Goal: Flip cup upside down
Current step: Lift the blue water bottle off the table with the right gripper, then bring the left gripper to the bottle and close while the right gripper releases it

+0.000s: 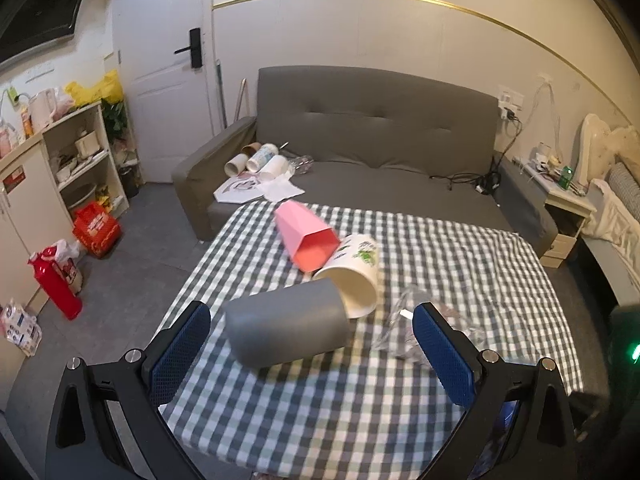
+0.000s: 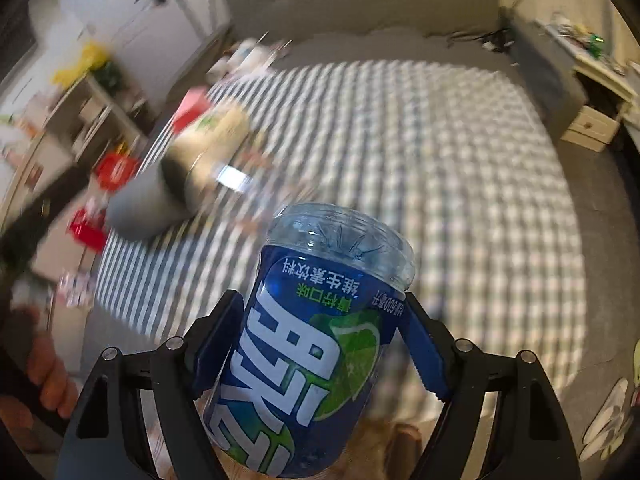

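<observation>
Between the blue pads of the right gripper (image 2: 320, 344), a clear plastic cup with a blue label (image 2: 316, 352) is being pinched, its base pointing away over the green-and-white checked tablecloth (image 2: 440, 160). The left gripper (image 1: 312, 344) is hovering spread wide, flanking a grey cylindrical cup (image 1: 286, 326) lying on its side, with a white printed paper cup (image 1: 356, 276) and pink faceted cup (image 1: 306, 236) lying beyond.

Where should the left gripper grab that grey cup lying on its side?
Grip the grey cup across its round wall near mid-length, coming from above. It lies lengthwise between the open left gripper pads, so they would meet its ends; turn the wrist first. The white cup crowds its mouth.
</observation>
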`<move>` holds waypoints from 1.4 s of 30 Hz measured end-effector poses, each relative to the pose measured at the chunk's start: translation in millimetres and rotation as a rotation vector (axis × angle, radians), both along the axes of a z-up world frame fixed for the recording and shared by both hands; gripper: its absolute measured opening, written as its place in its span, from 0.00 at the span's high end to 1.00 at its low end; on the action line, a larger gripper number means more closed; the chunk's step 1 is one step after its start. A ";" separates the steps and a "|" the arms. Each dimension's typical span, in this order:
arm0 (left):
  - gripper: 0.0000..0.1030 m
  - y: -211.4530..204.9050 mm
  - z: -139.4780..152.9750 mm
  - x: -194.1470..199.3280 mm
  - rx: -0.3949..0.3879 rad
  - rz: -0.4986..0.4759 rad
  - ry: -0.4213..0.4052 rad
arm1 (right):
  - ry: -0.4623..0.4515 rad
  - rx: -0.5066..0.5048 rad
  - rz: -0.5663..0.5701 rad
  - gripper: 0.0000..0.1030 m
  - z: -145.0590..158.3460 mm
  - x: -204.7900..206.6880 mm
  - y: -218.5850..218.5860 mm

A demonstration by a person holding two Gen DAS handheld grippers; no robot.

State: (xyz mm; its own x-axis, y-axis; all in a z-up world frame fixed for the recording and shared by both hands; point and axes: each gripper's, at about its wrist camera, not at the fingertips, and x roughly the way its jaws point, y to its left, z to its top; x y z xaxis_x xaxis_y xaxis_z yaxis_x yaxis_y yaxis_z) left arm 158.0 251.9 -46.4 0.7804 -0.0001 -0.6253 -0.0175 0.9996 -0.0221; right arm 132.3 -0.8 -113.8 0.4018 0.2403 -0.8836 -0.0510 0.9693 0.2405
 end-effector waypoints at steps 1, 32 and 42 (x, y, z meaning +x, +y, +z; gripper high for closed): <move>0.00 2.8 -0.8 0.4 -0.005 0.006 0.004 | 0.018 -0.003 0.028 0.24 -7.4 -2.6 10.9; 0.00 -9.6 -13.3 15.4 -0.010 -0.036 0.117 | -0.168 -0.077 0.041 0.08 27.8 34.8 -2.1; 0.00 -96.1 -31.2 56.1 -0.037 -0.220 0.383 | -0.193 -0.147 -0.082 0.08 34.9 22.8 -79.4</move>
State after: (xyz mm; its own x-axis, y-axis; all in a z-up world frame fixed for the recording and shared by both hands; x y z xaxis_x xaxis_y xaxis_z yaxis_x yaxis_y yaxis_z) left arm 214.1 155.8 -77.6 0.4711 -0.1684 -0.8659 0.1820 0.9790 -0.0914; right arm 155.1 -80.2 -78.8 0.5790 0.0749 -0.8119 -0.0020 0.9959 0.0904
